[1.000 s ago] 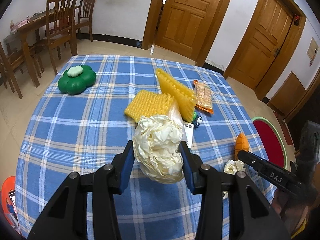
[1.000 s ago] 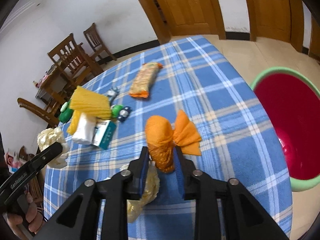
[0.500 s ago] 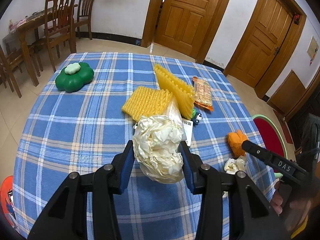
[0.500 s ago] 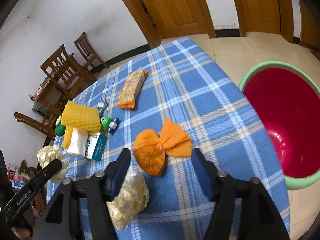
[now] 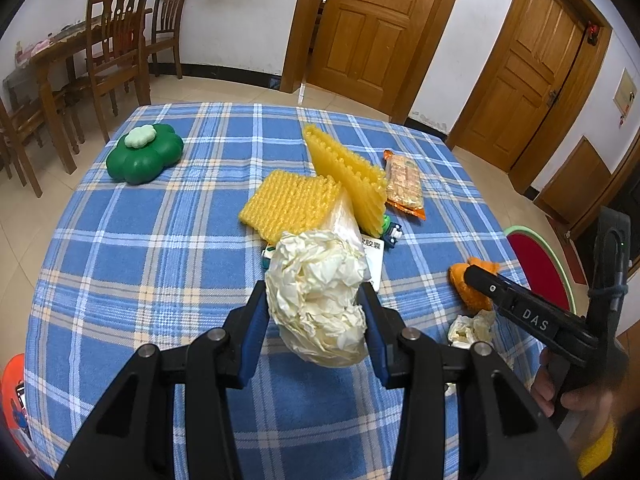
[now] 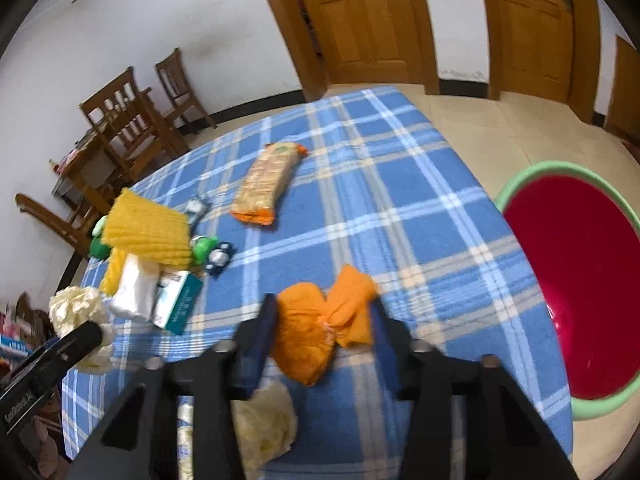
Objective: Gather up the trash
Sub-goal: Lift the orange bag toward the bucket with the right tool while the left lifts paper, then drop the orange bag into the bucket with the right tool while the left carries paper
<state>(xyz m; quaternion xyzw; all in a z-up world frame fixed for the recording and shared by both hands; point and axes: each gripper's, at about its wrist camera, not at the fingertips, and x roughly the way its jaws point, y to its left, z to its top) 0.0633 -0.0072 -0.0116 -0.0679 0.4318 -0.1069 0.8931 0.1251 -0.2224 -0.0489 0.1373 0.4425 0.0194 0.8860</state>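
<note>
one "das" mark on right claw [image 5: 480, 280], box print unreadable

A table [image 5: 120, 280] in blue plaid carries foam sheets [image 5: 292, 204], a snack pack [image 5: 404, 184], an orange wad [image 6: 316, 332] and a green box [image 5: 144, 156].

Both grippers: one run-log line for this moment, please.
left gripper: shut on paper ball | right gripper: jaws just closing around orange wrapper | basin: nothing visible inside
</note>
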